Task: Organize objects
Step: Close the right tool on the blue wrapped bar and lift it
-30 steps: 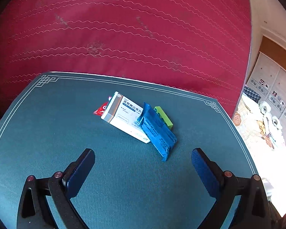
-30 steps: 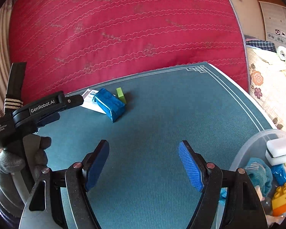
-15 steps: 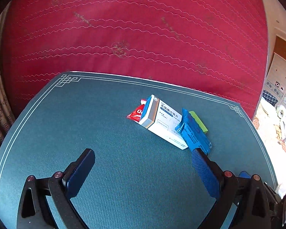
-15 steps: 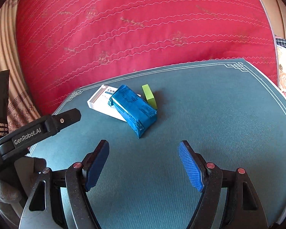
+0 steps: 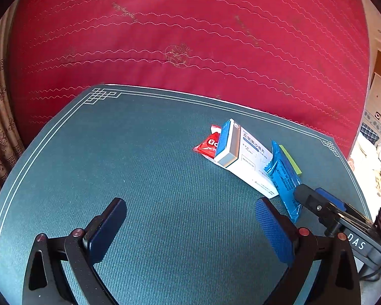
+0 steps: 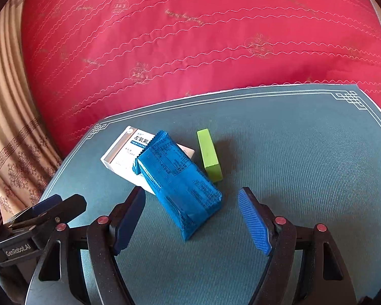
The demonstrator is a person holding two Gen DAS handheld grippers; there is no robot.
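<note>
A blue foil packet (image 6: 177, 180) lies tilted over a white medicine box (image 6: 124, 152) on the green mat, with a green block (image 6: 208, 155) beside it on the right. My right gripper (image 6: 190, 218) is open, its fingers either side of the packet's near end, not touching it. In the left wrist view the box (image 5: 243, 157), the packet (image 5: 284, 178), the green block (image 5: 290, 158) and a red sachet (image 5: 208, 146) lie to the right. My left gripper (image 5: 190, 228) is open and empty over bare mat.
The green mat (image 5: 114, 152) covers the table; a red quilted bedcover (image 5: 190, 38) rises behind its far edge. A patterned curtain (image 6: 10, 127) hangs at the left. The right gripper's body (image 5: 343, 218) shows at the right of the left wrist view.
My right gripper has moved forward to the blue packet, which now lies between its open fingers. My left gripper has swung left, so the pile sits further right in its view.
</note>
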